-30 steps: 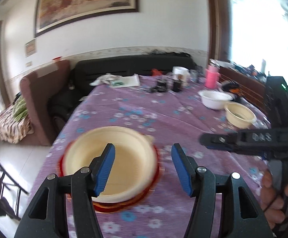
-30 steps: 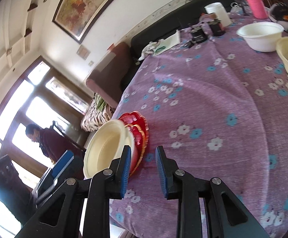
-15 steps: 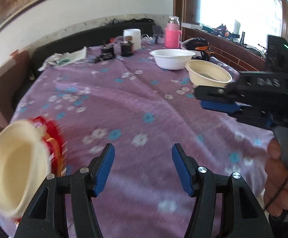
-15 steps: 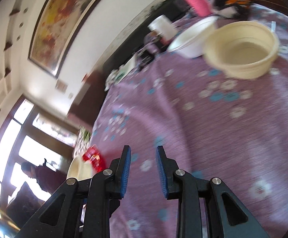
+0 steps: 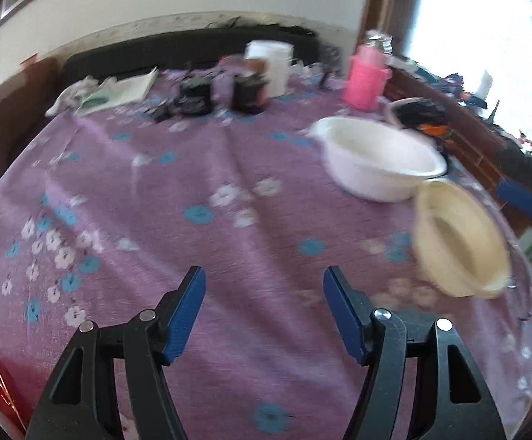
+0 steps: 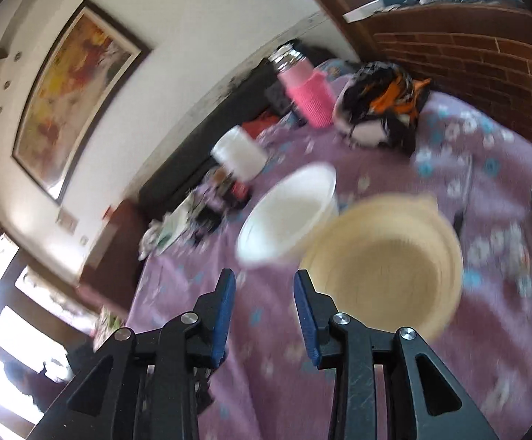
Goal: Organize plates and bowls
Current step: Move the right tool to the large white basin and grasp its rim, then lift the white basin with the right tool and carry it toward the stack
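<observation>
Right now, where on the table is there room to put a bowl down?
The big bare stretch of purple cloth is free: it runs from the left gripper up to the dark jars, left of the white bowl. It is crowded on the right, where the white bowl, cream bowl and pink bottle sit, and along the far edge.

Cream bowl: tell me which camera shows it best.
The right wrist view: the cream bowl sits large near centre, its inside open to the camera, though blurred. The left wrist view shows it smaller, stretched near the right edge, beside the white bowl.
</observation>
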`<state>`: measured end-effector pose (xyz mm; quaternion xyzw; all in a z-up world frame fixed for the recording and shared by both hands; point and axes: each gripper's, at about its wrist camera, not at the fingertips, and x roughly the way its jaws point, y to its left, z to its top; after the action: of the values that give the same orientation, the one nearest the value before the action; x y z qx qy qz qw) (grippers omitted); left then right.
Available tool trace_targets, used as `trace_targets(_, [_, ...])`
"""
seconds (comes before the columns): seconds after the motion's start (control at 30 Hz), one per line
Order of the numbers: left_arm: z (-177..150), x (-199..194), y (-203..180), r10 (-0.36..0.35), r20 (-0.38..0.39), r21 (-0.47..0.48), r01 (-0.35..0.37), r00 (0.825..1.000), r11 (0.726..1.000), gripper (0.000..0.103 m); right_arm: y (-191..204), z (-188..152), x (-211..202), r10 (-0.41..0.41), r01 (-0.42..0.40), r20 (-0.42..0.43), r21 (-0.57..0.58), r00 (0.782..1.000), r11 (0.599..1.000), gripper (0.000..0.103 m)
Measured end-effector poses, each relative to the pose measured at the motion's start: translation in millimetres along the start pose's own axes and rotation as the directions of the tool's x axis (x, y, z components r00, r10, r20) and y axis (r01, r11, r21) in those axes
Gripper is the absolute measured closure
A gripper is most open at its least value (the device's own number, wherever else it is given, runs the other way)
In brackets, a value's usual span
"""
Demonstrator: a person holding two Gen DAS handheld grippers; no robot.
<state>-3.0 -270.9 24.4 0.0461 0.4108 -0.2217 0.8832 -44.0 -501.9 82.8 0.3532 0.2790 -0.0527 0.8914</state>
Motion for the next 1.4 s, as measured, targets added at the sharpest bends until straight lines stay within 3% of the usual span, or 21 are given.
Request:
trace_targets(0.1, [0.7,-2.9,18.7,0.025,0.015,-0.064,-0.024,1.000,0.998,0.037,-12.7,25.8,31.2,-0.092,0.093,-0.015,0.042,0.996,0.995,0.067])
trace_targets(0.33, [1.2,-7.0,32.8,0.030,0.013,-0.130,-0.028,0.999,0.991,0.037,-25.6,46.4,81.0,-0.129,0.132,-0.059,0.045,0.990,0.990,0.069])
trace_targets(0.37, [2.1,-9.3,34.1,0.030,0.021,-0.136,-0.027,0.999,0.990,0.037,-26.3,46.4,87.0,-0.142,0.144,-0.068,0.030,0.988,0.989,0.073])
trace_targets(0.4, [2.2,-11.9,35.1,0.030,0.031,-0.141,-0.025,0.999,0.990,0.037,-27.1,45.1,93.0,-0.159,0.160,-0.079,0.010,0.984,0.987,0.090])
trace_targets(0.47, [1.6,-17.6,36.8,0.032,0.050,-0.153,-0.024,0.998,0.988,0.037,-28.6,41.4,98.8,-0.168,0.167,-0.091,-0.012,0.982,0.986,0.093])
trace_targets(0.57, [3.2,-22.6,41.1,0.023,0.066,-0.175,-0.011,0.998,0.985,0.037,-24.9,38.8,92.6,-0.130,0.128,-0.079,-0.035,0.988,0.991,0.096])
trace_targets(0.63, [4.3,-30.7,45.2,0.002,0.095,-0.196,0.017,0.996,0.980,0.037,-14.1,33.6,84.0,-0.073,0.068,-0.080,-0.065,0.994,0.996,0.097])
trace_targets(0.73, [6.3,-50.7,50.7,0.014,0.184,-0.223,0.028,0.983,0.974,0.037,2.6,22.0,82.5,0.050,-0.063,-0.147,-0.088,0.988,0.994,0.097])
trace_targets(0.8, [7.6,-61.9,53.5,0.052,0.237,-0.236,0.006,0.970,0.972,0.037,15.2,10.7,85.6,0.147,-0.170,-0.219,-0.093,0.965,0.981,0.096])
trace_targets(0.87, [9.1,-65.7,56.5,0.070,0.254,-0.247,-0.005,0.965,0.969,0.037,26.3,0.9,92.6,0.189,-0.228,-0.286,-0.107,0.939,0.968,0.096])
trace_targets(1.0, [11.3,-50.5,58.6,0.103,0.190,-0.240,-0.055,0.976,0.969,0.037,37.2,-18.3,108.6,0.220,-0.286,-0.407,-0.109,0.887,0.952,0.094])
trace_targets(1.1, [10.8,-37.6,59.6,0.120,0.136,-0.231,-0.087,0.983,0.969,0.037,42.2,-27.2,113.4,0.133,-0.219,-0.404,-0.173,0.905,0.960,0.093])
trace_targets(1.2, [8.0,-32.9,62.0,0.117,0.112,-0.227,-0.090,0.987,0.970,0.037,48.0,-28.5,108.3,0.051,-0.145,-0.347,-0.250,0.936,0.957,0.093])
trace_targets(1.33, [5.6,-24.7,59.7,0.095,0.084,-0.209,-0.075,0.992,0.975,0.038,50.5,-26.0,102.9,0.019,-0.117,-0.306,-0.305,0.952,0.945,0.092])
trace_targets(1.4, [4.9,-20.0,56.2,0.093,0.066,-0.189,-0.079,0.993,0.979,0.054,49.7,-27.7,104.6,0.005,-0.108,-0.312,-0.314,0.950,0.943,0.092])
